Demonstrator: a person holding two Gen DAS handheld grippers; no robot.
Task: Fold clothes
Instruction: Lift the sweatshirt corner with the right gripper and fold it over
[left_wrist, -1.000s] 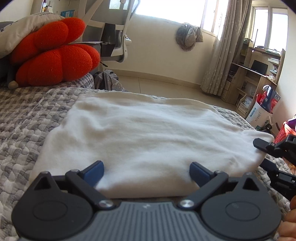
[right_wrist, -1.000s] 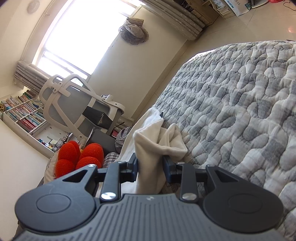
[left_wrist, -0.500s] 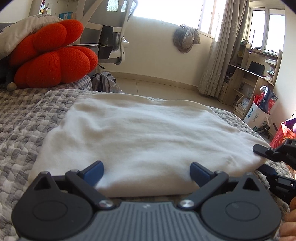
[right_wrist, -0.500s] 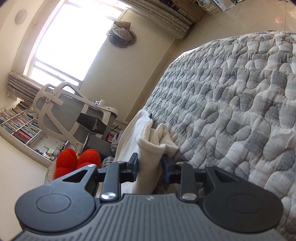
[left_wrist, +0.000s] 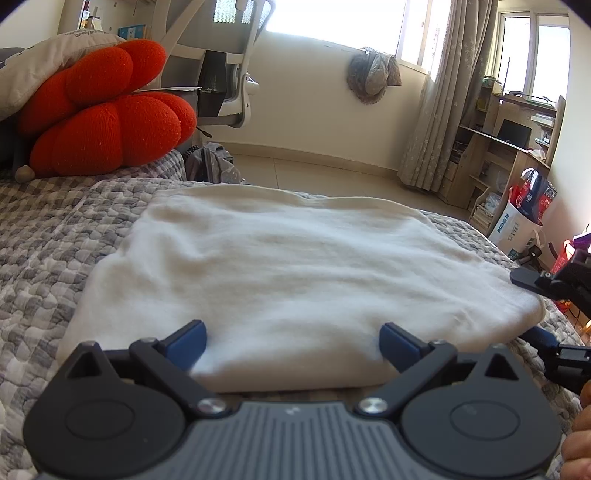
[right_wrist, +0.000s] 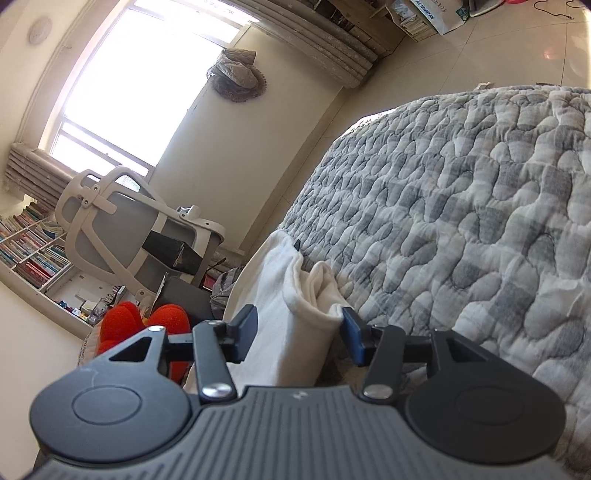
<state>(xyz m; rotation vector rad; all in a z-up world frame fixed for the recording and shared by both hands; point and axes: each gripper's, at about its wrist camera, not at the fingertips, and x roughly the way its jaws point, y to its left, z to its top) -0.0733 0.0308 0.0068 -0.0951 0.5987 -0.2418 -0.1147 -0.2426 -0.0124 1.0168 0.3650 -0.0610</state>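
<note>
Straddling the near edge of the folded white garment (left_wrist: 288, 269), the left gripper (left_wrist: 291, 341) has its jaws spread wide, gripping nothing. The right gripper (right_wrist: 300, 332) is released too, its fingers apart around the garment's right corner. The garment lies flat on a grey checked quilt (left_wrist: 55, 221), with a red cushion (left_wrist: 103, 122) at the far left.
</note>
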